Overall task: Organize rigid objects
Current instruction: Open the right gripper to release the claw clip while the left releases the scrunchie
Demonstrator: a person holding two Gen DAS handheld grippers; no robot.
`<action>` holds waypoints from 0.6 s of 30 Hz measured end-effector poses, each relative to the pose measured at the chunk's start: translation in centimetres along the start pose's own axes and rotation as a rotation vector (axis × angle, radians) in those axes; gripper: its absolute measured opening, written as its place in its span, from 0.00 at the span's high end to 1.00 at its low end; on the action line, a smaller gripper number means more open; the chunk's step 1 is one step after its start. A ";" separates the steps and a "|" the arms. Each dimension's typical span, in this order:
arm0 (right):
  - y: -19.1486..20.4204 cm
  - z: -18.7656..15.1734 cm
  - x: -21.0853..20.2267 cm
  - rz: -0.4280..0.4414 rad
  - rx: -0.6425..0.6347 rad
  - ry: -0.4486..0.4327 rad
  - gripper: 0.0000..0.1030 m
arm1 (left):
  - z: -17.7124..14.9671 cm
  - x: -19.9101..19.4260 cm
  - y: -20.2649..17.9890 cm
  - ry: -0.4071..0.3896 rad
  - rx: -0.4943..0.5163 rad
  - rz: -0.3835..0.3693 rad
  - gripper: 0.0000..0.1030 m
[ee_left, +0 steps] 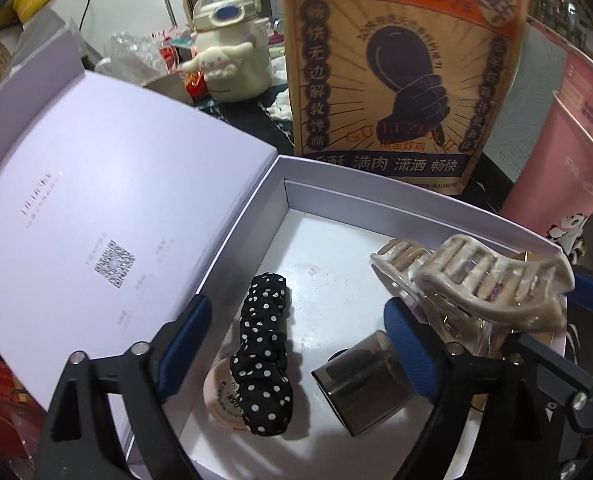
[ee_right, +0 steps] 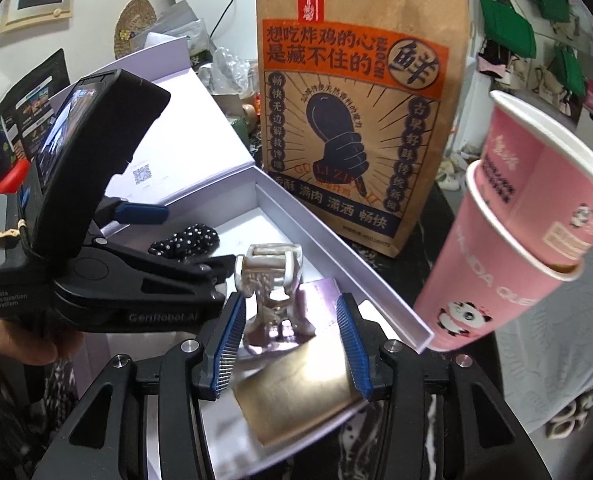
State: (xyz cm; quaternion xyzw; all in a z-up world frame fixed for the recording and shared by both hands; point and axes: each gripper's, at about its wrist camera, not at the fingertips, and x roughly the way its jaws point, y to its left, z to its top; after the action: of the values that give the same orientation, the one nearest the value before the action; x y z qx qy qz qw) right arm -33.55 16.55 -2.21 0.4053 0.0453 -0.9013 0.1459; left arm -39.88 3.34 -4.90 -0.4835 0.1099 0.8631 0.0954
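Clip (ee_left: 492, 280), cream and toothed, stands upright at the right side of the open white box (ee_left: 376, 196). It sits over the clear body of a bottle (ee_left: 360, 384) that lies on its side on the box floor, dark cap toward the left wrist camera. Whether the clip rests on the bottle or on the floor just behind it, I cannot tell.

Right gripper (ee_right: 292, 344) points down into the box with its blue pads apart. The clip is ahead and between them, with a clear gap at the right pad, so nothing is pinched. The bottle's gold end shows below and between the two fingers.

Left gripper (ee_left: 296, 308) hangs over the left half of the box, jaws spread wide and holding nothing. A black scrunchie (ee_left: 264, 352) with white dots lies on the floor between its fingers. The near end of the scrunchie covers part of a round pink compact (ee_left: 220, 396). The bottle cap is just inside its right finger. In the right wrist view a hand (ee_right: 20, 344) grips the body of this gripper.

The box lid (ee_left: 116, 184) stands open at the left, with a small square code printed inside. Behind the box stands a brown paper bag (ee_left: 396, 80) with an orange band. Two stacked pink cups (ee_right: 516, 248) lean at the right, just beside the box corner. A cream jug (ee_left: 232, 48) sits farther back among clutter.
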 end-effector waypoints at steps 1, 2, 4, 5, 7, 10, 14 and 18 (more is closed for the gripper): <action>0.0 -0.1 -0.2 -0.006 -0.002 -0.002 0.53 | -0.1 -0.2 -0.1 -0.001 0.002 0.005 0.13; 0.1 0.0 -0.4 -0.012 -0.003 -0.004 0.53 | -0.1 -0.5 -0.1 0.000 0.001 0.003 0.13; -0.1 -0.2 -0.8 -0.018 -0.001 -0.006 0.53 | -0.3 -0.9 0.0 0.000 -0.006 -0.006 0.13; -0.2 -0.3 -1.0 -0.017 0.004 -0.006 0.53 | -0.3 -1.1 0.1 -0.001 -0.007 -0.007 0.13; -0.3 -0.3 -1.2 -0.019 0.008 -0.004 0.53 | -0.4 -1.1 -0.3 -0.005 -0.009 -0.006 0.13; -0.5 -0.5 -1.4 -0.021 0.010 -0.005 0.53 | -0.6 -1.8 -0.3 -0.018 -0.014 -0.006 0.13; -0.2 -0.5 -1.6 -0.026 0.011 -0.013 0.49 | -0.6 -2.9 -0.4 -0.043 -0.025 -0.004 0.13; -0.1 -0.6 -3.4 -0.042 0.010 -0.042 0.25 | -0.4 -4.3 -0.2 -0.070 -0.032 -0.014 0.13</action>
State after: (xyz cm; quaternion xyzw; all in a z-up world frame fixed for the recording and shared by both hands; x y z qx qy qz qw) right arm -31.02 17.57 -0.04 0.3859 0.0462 -0.9128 0.1257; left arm -37.30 3.14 -1.40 -0.4554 0.0890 0.8804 0.0976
